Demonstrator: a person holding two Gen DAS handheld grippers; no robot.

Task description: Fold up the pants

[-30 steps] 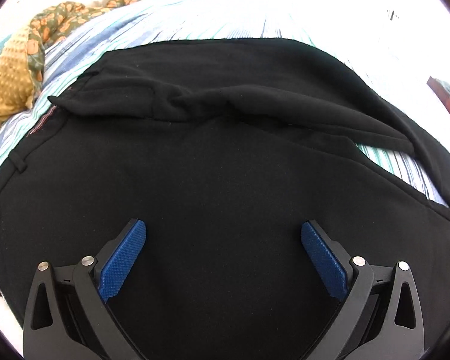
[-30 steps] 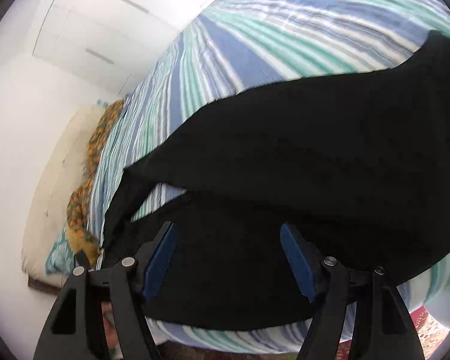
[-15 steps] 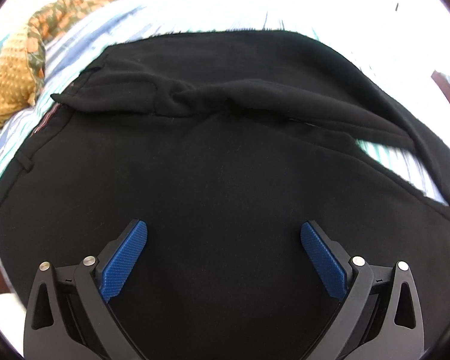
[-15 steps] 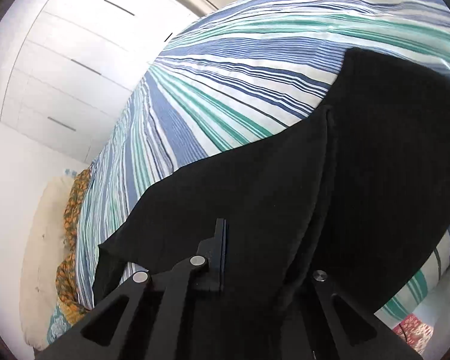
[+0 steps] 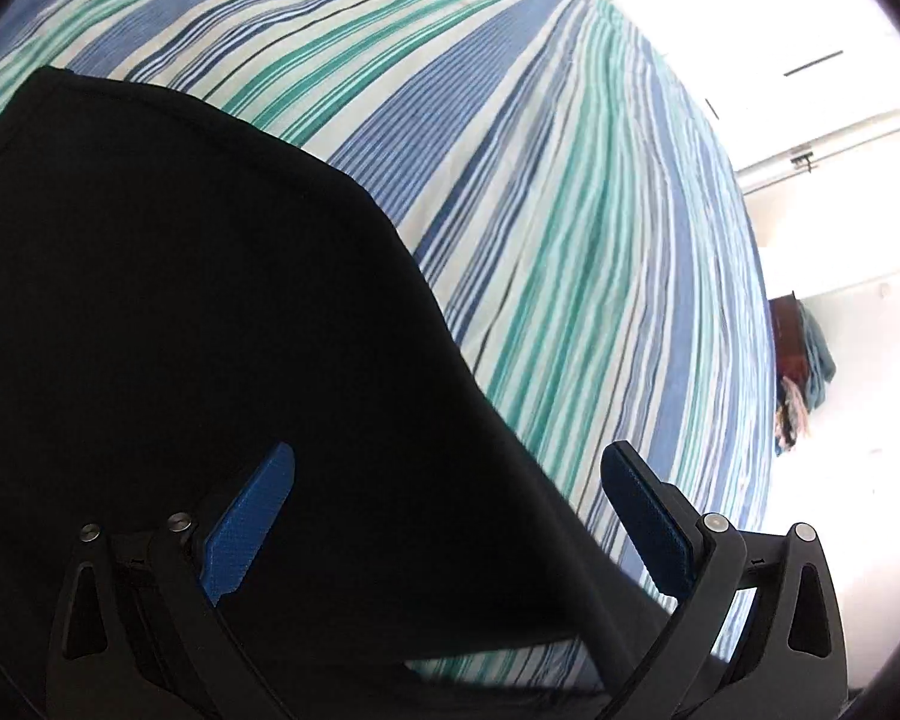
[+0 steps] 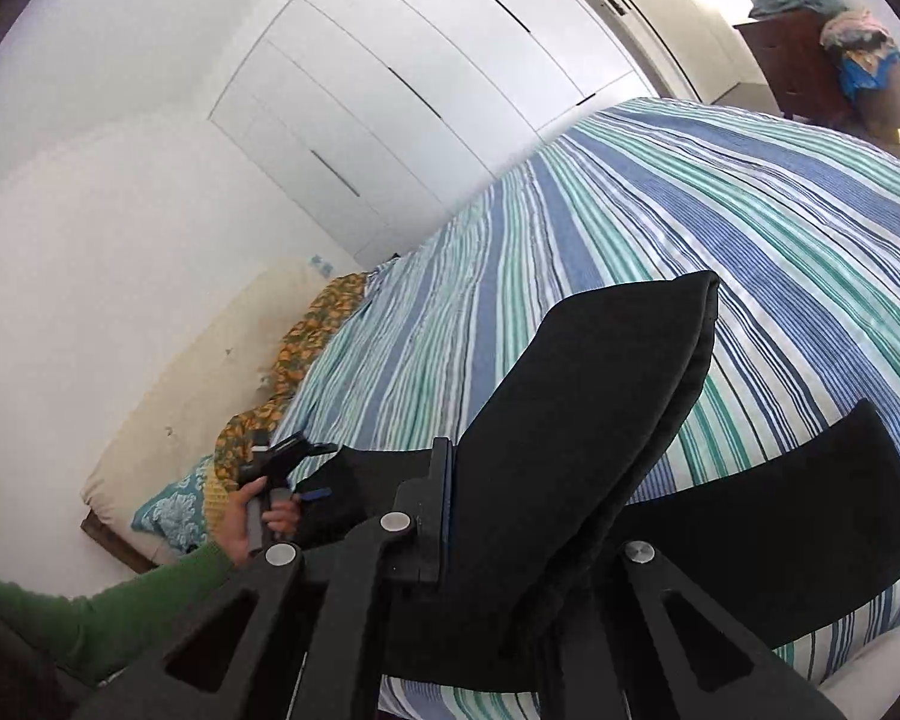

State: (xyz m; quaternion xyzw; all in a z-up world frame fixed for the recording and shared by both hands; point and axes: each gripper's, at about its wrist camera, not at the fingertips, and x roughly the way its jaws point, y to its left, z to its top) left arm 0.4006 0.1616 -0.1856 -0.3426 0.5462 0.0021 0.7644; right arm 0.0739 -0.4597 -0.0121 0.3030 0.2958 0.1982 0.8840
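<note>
One striped bedspread – white wardrobe behind.

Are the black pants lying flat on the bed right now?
No, partly lifted: the right gripper is shut on the black pants, raising a doubled flap above the striped bedspread.

One pants, two hand-held grippers

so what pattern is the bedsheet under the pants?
Blue, teal and white striped bedsheet; clearest in the left wrist view.
</note>
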